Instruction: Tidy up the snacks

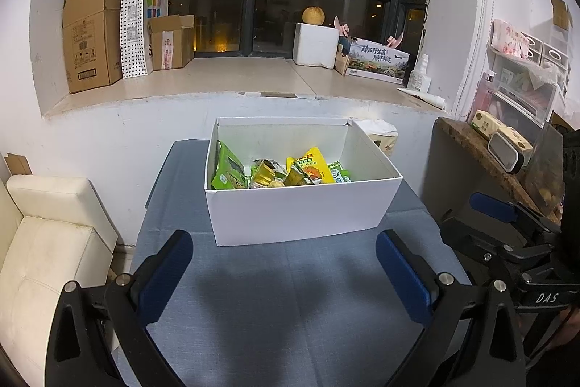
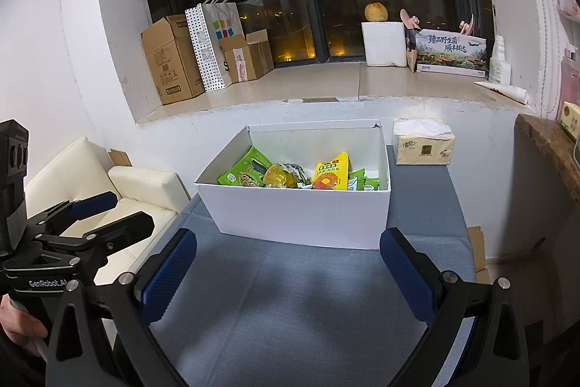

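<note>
A white open box (image 1: pixel 297 209) stands on the blue-grey tablecloth (image 1: pixel 282 296); it also shows in the right wrist view (image 2: pixel 304 216). Inside lie several snack packs: a green pack (image 1: pixel 226 171), a yellow pack (image 1: pixel 313 165), and small jelly cups (image 1: pixel 262 173). In the right wrist view the green pack (image 2: pixel 246 171) and yellow pack (image 2: pixel 331 171) show too. My left gripper (image 1: pixel 284 263) is open and empty, short of the box. My right gripper (image 2: pixel 288 265) is open and empty, also short of the box. Each gripper shows in the other's view, the right one (image 1: pixel 507 223) and the left one (image 2: pixel 98 216).
A tissue pack (image 2: pixel 422 144) sits on the table behind the box at right. A cream sofa (image 1: pixel 43 242) stands left of the table. A wooden shelf (image 1: pixel 485 151) is at right. The window sill (image 1: pixel 224 75) holds cardboard boxes and bags.
</note>
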A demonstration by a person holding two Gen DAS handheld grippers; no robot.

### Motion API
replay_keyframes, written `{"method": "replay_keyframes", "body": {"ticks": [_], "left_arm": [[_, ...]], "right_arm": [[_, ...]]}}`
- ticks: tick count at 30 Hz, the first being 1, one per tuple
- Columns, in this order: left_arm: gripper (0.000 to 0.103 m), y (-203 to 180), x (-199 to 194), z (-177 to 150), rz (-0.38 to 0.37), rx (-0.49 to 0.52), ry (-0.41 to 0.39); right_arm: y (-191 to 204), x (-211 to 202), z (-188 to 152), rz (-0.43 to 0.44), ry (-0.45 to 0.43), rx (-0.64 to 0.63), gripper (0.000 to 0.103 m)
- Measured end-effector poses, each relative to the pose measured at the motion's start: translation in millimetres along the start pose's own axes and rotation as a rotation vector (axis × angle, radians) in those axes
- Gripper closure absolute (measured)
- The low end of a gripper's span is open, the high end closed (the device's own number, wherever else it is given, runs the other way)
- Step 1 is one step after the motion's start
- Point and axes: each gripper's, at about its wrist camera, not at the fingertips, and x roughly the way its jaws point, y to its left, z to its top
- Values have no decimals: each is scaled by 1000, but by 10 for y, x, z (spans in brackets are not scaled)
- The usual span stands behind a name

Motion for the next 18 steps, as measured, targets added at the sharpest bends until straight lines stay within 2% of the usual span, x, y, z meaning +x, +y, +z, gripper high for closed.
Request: {"method": "replay_keyframes", "body": {"ticks": [18], "left_arm": [[0, -4, 9, -16, -17, -2, 2]], "right_arm": [[7, -11, -22, 1, 5, 1, 0]]}}
